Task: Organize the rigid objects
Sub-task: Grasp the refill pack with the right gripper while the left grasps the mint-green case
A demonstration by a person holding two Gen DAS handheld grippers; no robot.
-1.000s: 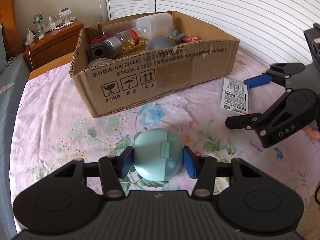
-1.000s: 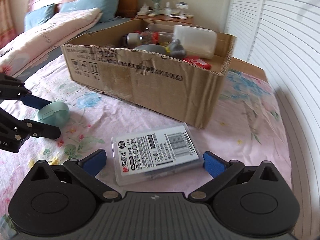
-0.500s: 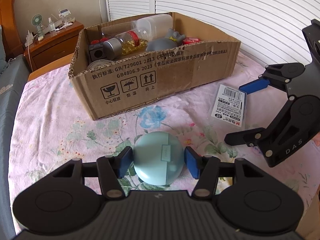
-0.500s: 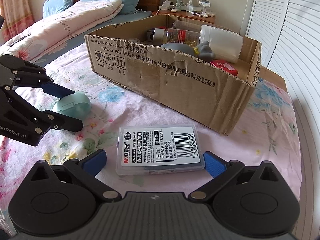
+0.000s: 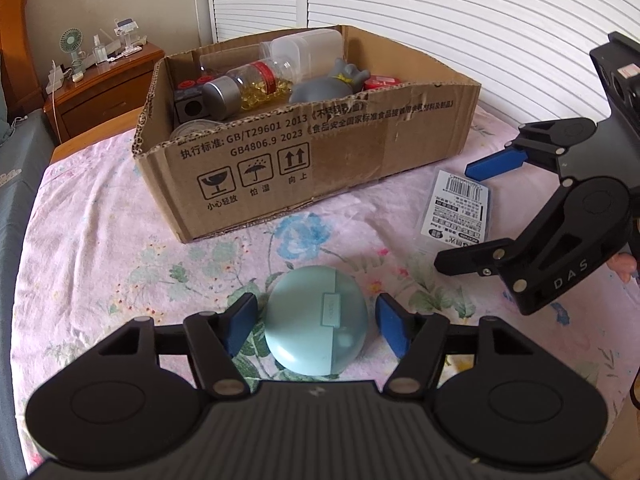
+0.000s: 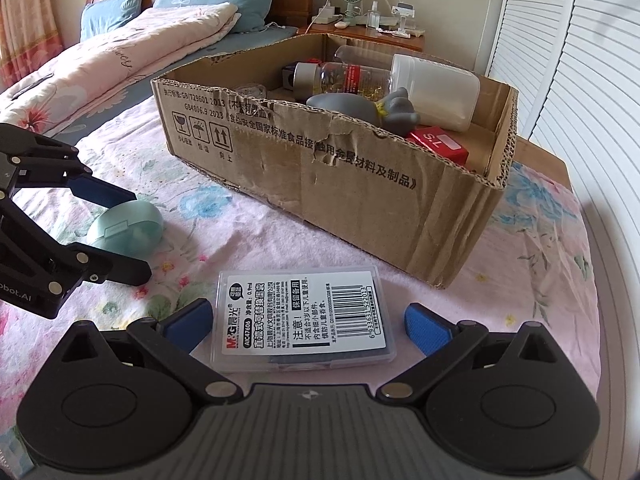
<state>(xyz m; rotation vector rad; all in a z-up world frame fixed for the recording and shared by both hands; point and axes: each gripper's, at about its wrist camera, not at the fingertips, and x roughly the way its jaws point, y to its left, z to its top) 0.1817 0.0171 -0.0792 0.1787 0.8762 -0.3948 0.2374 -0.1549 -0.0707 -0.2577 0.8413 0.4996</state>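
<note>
A pale blue egg-shaped case (image 5: 317, 320) lies on the floral bedspread between the open fingers of my left gripper (image 5: 316, 322); small gaps show on both sides. It also shows in the right wrist view (image 6: 126, 230). A flat clear plastic case with a white barcode label (image 6: 302, 322) lies between the open fingers of my right gripper (image 6: 308, 324), untouched; it shows in the left wrist view (image 5: 458, 210) too. The open cardboard box (image 5: 316, 160) stands behind both, holding a pill bottle (image 5: 250, 88), a grey toy (image 5: 328, 84), a clear container and a red box.
A wooden nightstand (image 5: 108, 84) with a small fan stands beyond the box. Pillows and a folded quilt (image 6: 120, 52) lie on the bed to the left. White louvred doors (image 5: 460, 20) run along the right side.
My left gripper has opened slightly, leaving gaps beside the blue case. My right gripper has moved in around the labelled case, which now lies deeper between its fingers.
</note>
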